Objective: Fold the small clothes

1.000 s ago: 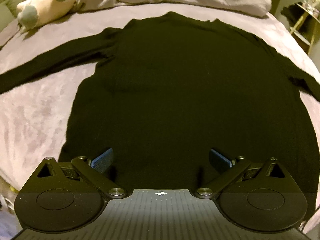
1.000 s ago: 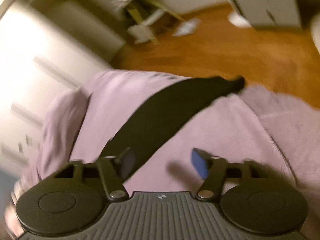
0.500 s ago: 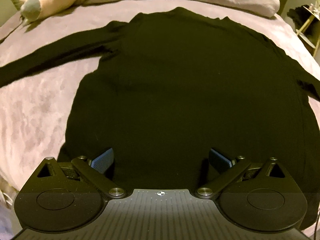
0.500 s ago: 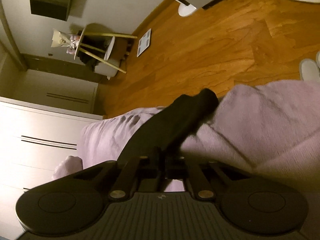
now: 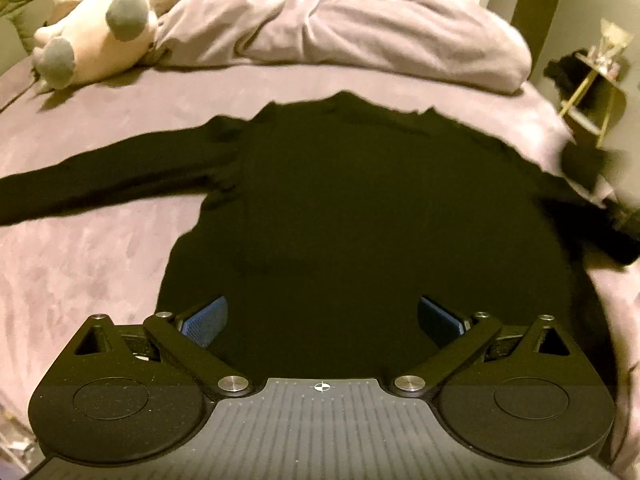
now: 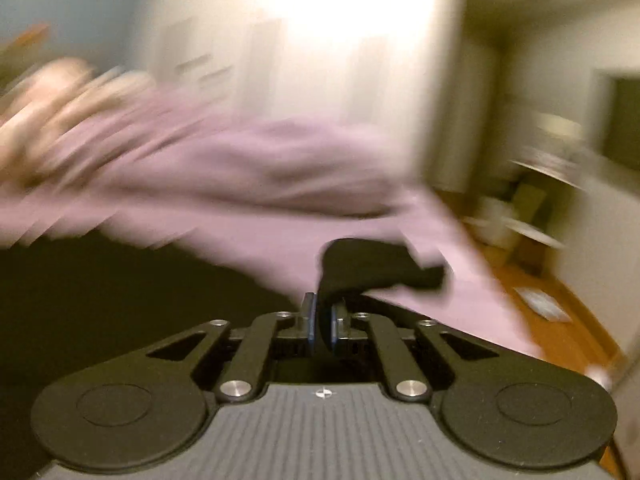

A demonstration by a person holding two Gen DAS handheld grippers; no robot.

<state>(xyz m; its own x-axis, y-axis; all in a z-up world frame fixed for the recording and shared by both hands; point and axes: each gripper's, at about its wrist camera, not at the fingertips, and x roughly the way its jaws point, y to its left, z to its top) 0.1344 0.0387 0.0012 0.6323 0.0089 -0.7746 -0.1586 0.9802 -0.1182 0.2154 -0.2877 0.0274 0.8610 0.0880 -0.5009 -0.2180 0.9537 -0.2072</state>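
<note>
**Figure: Sleeve fold on a long-sleeved black top**

The black top [image 5: 344, 216] lies flat, front down or up cannot be told, on the mauve bedspread [image 5: 88, 272], near a plush toy [image 5: 92, 32]; the left gripper [image 5: 322, 320] hovers over the hem, fingers spread wide and empty; the right gripper [image 6: 323, 322] pinches the right sleeve [image 6: 376, 264] near its cuff, the jaws easing apart slightly with cloth between the pads. The fabric appears light, limp and non-slippery; likely best gripped at cuffs, shoulders and hem corners.

Black sweater [image 5: 360, 208] flat on bed [image 5: 100, 272]
</note>
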